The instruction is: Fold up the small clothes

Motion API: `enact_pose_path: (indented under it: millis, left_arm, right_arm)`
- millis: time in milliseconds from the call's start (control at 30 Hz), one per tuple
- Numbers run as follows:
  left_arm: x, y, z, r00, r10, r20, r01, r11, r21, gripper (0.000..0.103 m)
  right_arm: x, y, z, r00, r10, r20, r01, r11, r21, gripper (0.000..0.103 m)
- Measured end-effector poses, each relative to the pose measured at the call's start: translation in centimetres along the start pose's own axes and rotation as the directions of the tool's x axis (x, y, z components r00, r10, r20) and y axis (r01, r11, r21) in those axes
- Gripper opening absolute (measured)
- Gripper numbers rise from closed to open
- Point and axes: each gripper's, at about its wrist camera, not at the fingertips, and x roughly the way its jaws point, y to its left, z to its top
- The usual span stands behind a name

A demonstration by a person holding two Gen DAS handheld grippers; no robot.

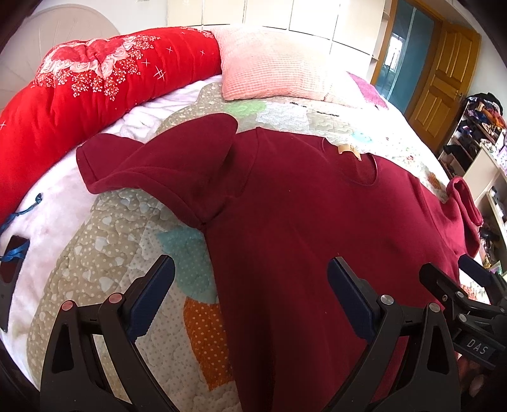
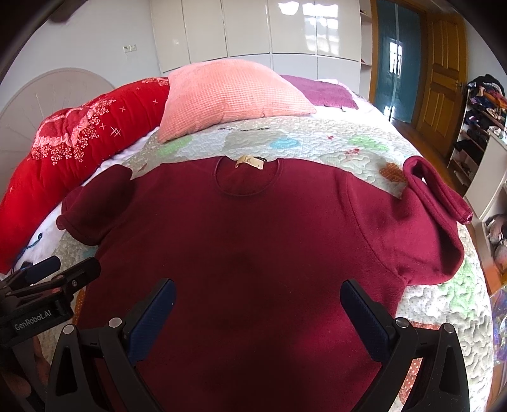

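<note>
Because folding wants a flat start, the maroon sweater lay spread face-up on the bed quilt, collar far from my jaws, both sleeves crumpled outward. I held my left gripper and right gripper low over its hem, jaws wide and empty.

Both wrist views share the sweater.

Bright daylight, glare on glossy wardrobe doors; strong fisheye bending, dark vignette corners; focus sharp.
</note>
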Motion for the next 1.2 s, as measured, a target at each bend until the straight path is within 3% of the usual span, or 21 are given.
enact_pose_path:
  millis: [267,400,500,667,800,1000,1067,1100,1133,1167,1200]
  left_arm:
    - [-0.6,3.0,1.0,1.000,-0.008,0.001,0.008,0.998,-0.068,0.097]
    - [-1.3,6.4,1.9,1.000,0.003,0.018,-0.001,0.992,-0.125,0.097]
    - [-1.4,10.2,2.8,0.998,0.052,0.031,-0.045,0.979,-0.199,0.097]
    - [0.6,16.8,3.8,0.994,0.104,0.038,-0.085,0.933,-0.350,0.096]
    - [3.8,21.3,5.4,0.993,0.118,-0.005,-0.108,0.886,-0.450,0.093]
    - [8.5,26.3,7.1,0.999,0.047,-0.018,-0.048,0.770,-0.636,0.091]
    - [10.0,27.2,7.2,0.999,0.037,-0.014,-0.037,0.739,-0.672,0.078]
    - [10.2,27.3,7.4,0.998,0.068,0.000,-0.050,0.738,-0.672,0.074]
    - [10.3,27.3,7.6,0.996,0.089,0.017,-0.055,0.747,-0.662,0.059]
    - [10.6,27.2,7.9,0.996,0.088,0.012,-0.059,0.760,-0.647,0.031]
    - [11.2,27.3,8.5,0.998,0.066,-0.012,-0.059,0.775,-0.629,0.018]
  right_arm:
    - [1.0,0.4,0.5,1.000,0.003,-0.012,-0.003,1.000,-0.007,0.103]
    - [1.8,1.0,0.9,1.000,0.016,-0.015,-0.016,1.000,-0.015,0.103]
    - [2.6,1.7,1.4,1.000,0.023,-0.021,-0.023,0.999,-0.031,0.103]
    - [4.1,3.1,2.0,0.998,0.042,-0.037,-0.044,0.998,-0.049,0.103]
    - [5.0,4.2,2.0,0.997,0.058,-0.060,-0.062,0.996,-0.067,0.103]
    - [5.3,5.2,2.0,0.995,0.069,-0.070,-0.076,0.991,-0.108,0.103]
    - [5.4,5.1,2.1,0.994,0.078,-0.073,-0.085,0.991,-0.100,0.103]
    - [5.4,5.1,2.2,0.994,0.082,-0.075,-0.089,0.992,-0.095,0.103]
    - [5.4,5.0,2.2,0.993,0.086,-0.077,-0.093,0.992,-0.089,0.103]
    - [5.4,4.9,2.2,0.993,0.089,-0.079,-0.096,0.992,-0.084,0.103]
    - [5.4,4.8,2.3,0.993,0.091,-0.079,-0.097,0.992,-0.081,0.103]
